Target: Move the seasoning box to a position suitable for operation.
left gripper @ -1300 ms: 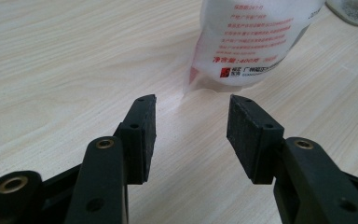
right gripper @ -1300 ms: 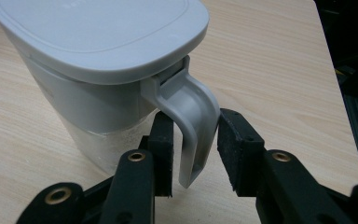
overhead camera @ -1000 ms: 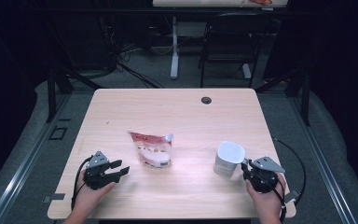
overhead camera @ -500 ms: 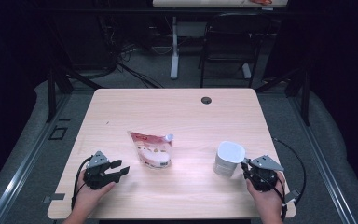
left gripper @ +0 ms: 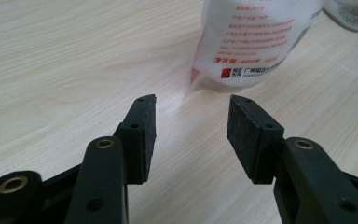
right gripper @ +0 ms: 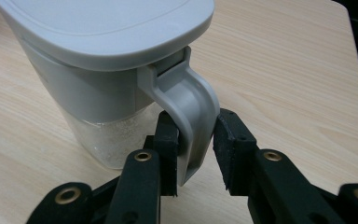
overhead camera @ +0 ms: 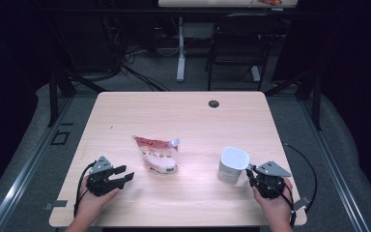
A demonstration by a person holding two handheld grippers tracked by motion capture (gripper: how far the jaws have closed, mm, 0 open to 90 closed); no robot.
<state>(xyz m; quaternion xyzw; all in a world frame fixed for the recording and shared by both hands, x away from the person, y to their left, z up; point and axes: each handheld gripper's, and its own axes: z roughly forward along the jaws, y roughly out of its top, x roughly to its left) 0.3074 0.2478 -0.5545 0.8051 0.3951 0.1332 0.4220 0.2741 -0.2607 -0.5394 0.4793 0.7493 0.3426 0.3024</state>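
Note:
A clear jar [overhead camera: 234,164] with a grey lid [right gripper: 102,28] stands at the table's front right. My right gripper [overhead camera: 249,174] lies just right of it. Its jaws have just been closing, and its pads [right gripper: 168,140] now press on both sides of the jar's grey handle [right gripper: 198,107]. A white and red pouch [overhead camera: 157,154] with printed text lies flat near the front middle. My left gripper [overhead camera: 126,173] rests on the wood to its left. In the left gripper view it [left gripper: 191,105] stands open with nothing between the pads, and the pouch's bottom edge [left gripper: 251,42] lies a short way ahead.
The wooden table [overhead camera: 183,116] has a round cable hole [overhead camera: 214,104] near its far edge. A black chair [overhead camera: 236,43] and a desk leg [overhead camera: 180,48] stand on the floor beyond. Cables trail from both grippers over the front edge.
Both hands, the pouch and the jar keep their places. From above, the right jaws look slightly narrower around the handle.

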